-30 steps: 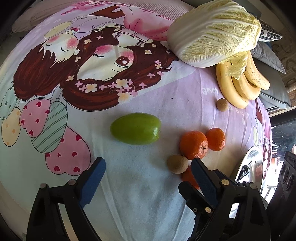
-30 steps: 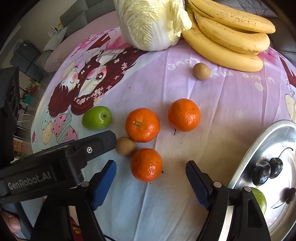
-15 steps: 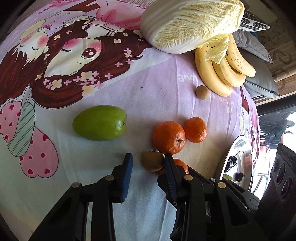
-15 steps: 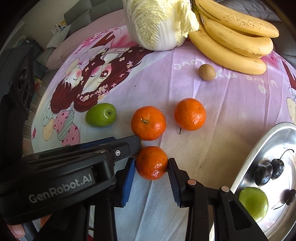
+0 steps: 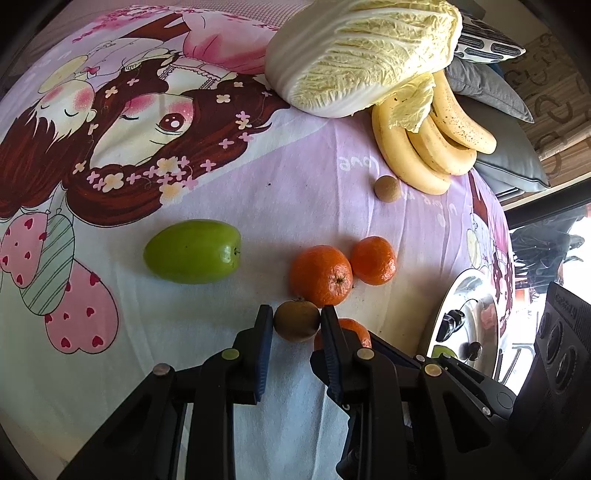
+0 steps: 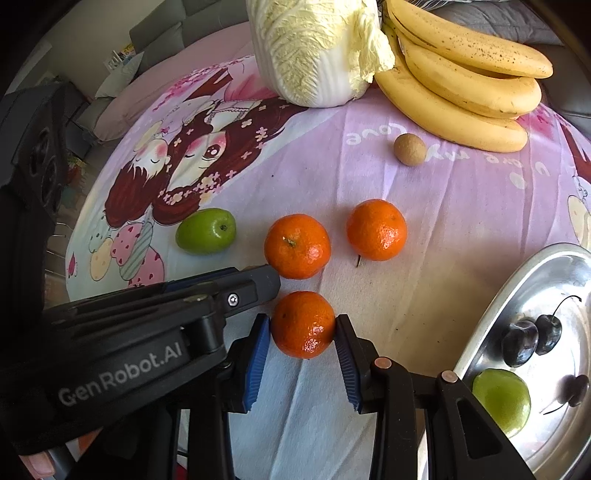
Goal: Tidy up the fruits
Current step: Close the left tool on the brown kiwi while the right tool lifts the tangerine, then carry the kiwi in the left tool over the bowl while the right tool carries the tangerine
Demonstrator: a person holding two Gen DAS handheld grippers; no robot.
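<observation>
We are looking into a home living room: a cartoon-printed cloth (image 5: pixel 303 206) is covering the surface, grey sofa cushions (image 5: pixel 506 155) are lying behind, and a sofa (image 6: pixel 166 33) is standing beyond.

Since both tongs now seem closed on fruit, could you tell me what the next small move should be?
Probably lift both straight up: the right tongs grip a tangerine, the left tongs a small brown fruit, both on the cloth, the tray alongside.
</observation>
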